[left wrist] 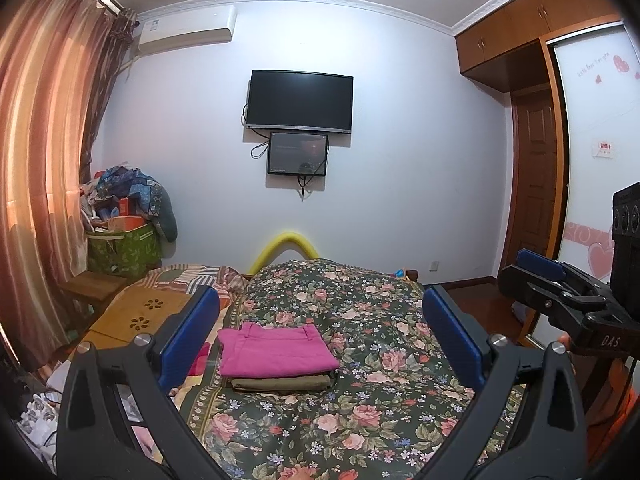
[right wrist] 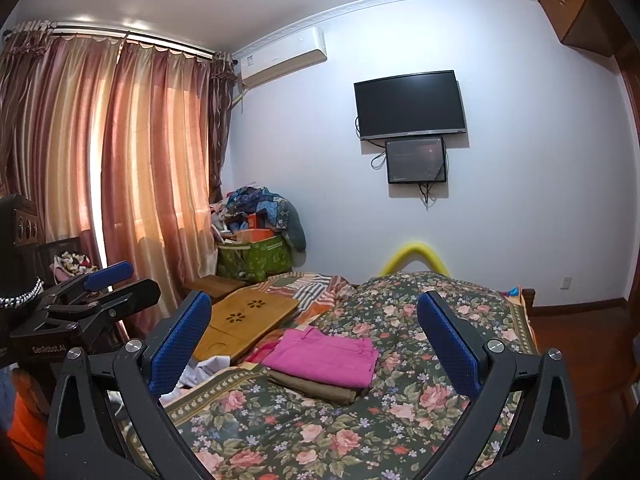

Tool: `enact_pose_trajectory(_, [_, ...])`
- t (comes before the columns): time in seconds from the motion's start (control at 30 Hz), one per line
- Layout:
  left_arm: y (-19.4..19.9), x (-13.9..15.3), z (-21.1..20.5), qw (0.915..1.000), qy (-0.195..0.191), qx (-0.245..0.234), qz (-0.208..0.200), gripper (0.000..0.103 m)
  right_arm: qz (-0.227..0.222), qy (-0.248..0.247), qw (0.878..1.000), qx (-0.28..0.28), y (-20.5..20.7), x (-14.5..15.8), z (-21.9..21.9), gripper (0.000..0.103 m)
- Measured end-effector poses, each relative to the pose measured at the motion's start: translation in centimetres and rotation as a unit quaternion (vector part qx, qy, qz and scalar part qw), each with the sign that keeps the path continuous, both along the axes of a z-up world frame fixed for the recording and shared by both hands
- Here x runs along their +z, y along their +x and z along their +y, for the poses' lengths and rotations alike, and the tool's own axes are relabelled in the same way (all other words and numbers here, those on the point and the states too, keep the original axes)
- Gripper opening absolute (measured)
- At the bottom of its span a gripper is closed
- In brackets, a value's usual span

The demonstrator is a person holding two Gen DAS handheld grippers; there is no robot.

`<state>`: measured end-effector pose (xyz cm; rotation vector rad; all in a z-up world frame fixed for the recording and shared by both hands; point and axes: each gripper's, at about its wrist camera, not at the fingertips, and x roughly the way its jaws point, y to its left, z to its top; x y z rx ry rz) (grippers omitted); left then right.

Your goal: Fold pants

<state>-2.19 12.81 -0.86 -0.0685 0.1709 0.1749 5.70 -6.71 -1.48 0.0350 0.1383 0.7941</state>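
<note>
Folded pink pants (left wrist: pixel 276 350) (right wrist: pixel 326 356) lie on top of folded olive pants (left wrist: pixel 282 383) (right wrist: pixel 316 388), stacked on the floral bedspread (left wrist: pixel 360 360) (right wrist: pixel 400 380). My left gripper (left wrist: pixel 320 336) is held above the bed, open, nothing between its blue pads; the stack sits ahead between its fingers, nearer the left one. My right gripper (right wrist: pixel 314 340) is open and empty too, raised above the bed with the stack ahead of it. Each gripper shows at the edge of the other's view: the right gripper (left wrist: pixel 532 270) and the left gripper (right wrist: pixel 116 280).
A bamboo lap tray (left wrist: pixel 136 316) (right wrist: pixel 244 320) rests on the bed's left side beside a white cloth (right wrist: pixel 200 372). A green bag (left wrist: pixel 120 246) of clutter stands in the corner by the curtains (right wrist: pixel 132 152). A yellow foam tube (left wrist: pixel 286 246) arches at the bed's foot. Wardrobe (left wrist: pixel 592 120) at right.
</note>
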Motion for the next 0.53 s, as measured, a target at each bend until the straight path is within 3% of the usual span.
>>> enact_pose_trajectory(0.53, [-0.09,0.18,0.02,1.0000,-0.009,-0.001,0.001,0.103,0.003,0.000,1.000,-0.002,0.00,-0.15,-0.01,0.103])
